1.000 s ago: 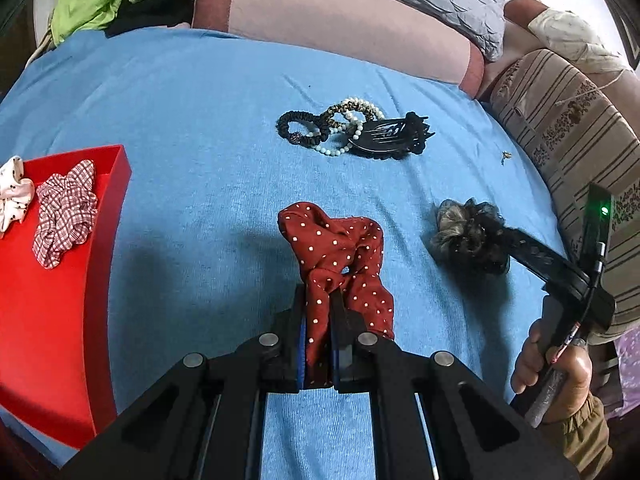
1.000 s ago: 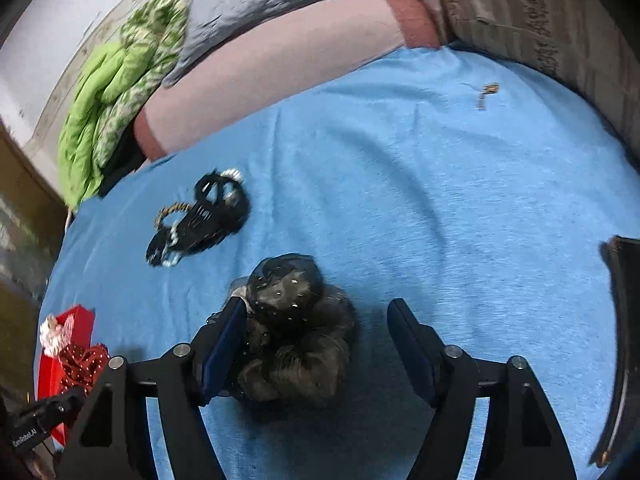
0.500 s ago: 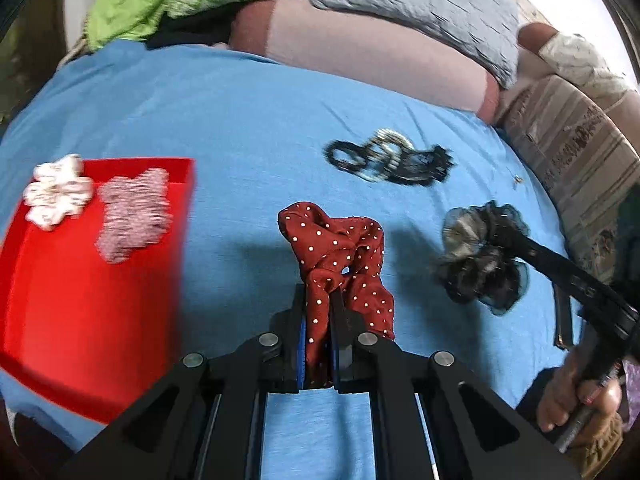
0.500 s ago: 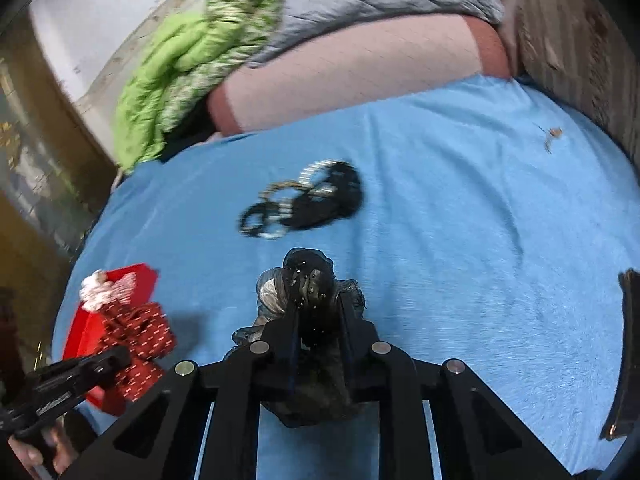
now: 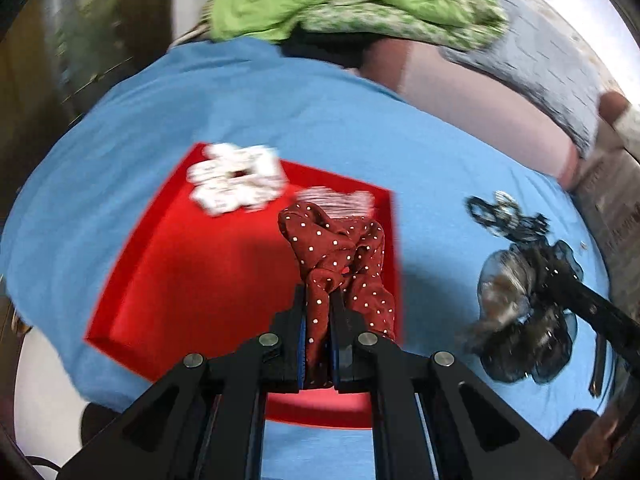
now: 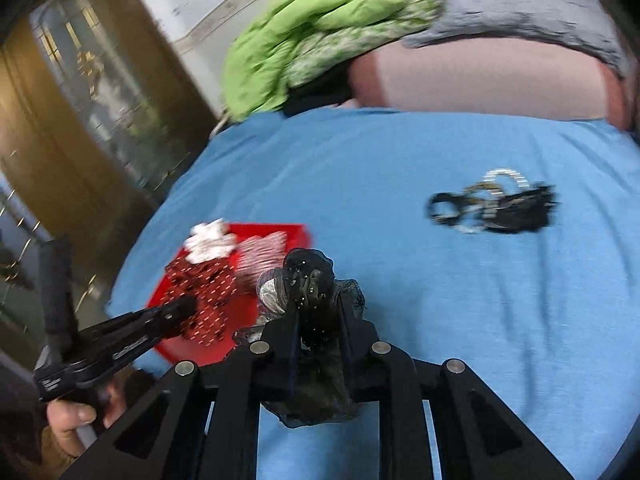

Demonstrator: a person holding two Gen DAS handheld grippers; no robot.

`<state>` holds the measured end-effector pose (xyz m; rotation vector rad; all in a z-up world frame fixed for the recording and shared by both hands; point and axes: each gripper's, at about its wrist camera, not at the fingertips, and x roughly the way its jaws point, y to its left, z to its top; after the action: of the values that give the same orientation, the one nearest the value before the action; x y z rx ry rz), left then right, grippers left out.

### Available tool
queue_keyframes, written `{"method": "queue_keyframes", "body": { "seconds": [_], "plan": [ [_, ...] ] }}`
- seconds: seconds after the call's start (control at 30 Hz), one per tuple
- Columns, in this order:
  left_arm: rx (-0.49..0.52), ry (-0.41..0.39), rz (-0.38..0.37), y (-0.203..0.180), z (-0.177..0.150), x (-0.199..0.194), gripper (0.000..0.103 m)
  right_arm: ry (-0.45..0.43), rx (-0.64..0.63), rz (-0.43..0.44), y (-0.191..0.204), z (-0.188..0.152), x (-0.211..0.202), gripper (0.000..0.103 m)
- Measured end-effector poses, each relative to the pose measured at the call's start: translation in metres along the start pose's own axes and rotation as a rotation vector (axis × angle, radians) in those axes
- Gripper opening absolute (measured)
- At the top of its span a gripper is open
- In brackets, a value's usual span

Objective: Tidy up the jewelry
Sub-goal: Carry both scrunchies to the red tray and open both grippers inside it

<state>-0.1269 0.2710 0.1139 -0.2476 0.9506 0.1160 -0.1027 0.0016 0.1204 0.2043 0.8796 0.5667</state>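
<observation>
Over the red tray [image 5: 168, 280], my left gripper [image 5: 318, 312] clamps the dotted scrunchie [image 5: 340, 248]; my right gripper [image 6: 318, 312] pinches the black scrunchie [image 6: 310, 276] beside it.

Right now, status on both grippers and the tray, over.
Left gripper shut on red dotted scrunchie, over red tray. Right gripper just closed on black scrunchie, short of the tray. Nothing in the way.

left claw [image 5: 318, 312] gripping dotted scrunchie [image 5: 340, 256], red tray [image 5: 168, 280]
</observation>
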Motion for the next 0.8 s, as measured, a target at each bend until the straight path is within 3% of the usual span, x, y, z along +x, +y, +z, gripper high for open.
{"method": "queue_keyframes", "body": {
  "seconds": [0.3,0.53,0.8],
  "plan": [
    [-0.1,0.027,0.143,0.07,-0.007,0.006,0.008,0.101,-0.07,0.072,0.064,-0.001,0.059,0.019],
    [-0.127,0.052,0.146,0.089,-0.018,0.012,0.008,0.173,-0.163,0.019,0.095,-0.02,0.101,0.019],
    [-0.12,0.027,0.148,0.09,-0.019,0.009,0.013,0.222,-0.2,-0.018,0.101,-0.038,0.119,0.023]
  ]
}}
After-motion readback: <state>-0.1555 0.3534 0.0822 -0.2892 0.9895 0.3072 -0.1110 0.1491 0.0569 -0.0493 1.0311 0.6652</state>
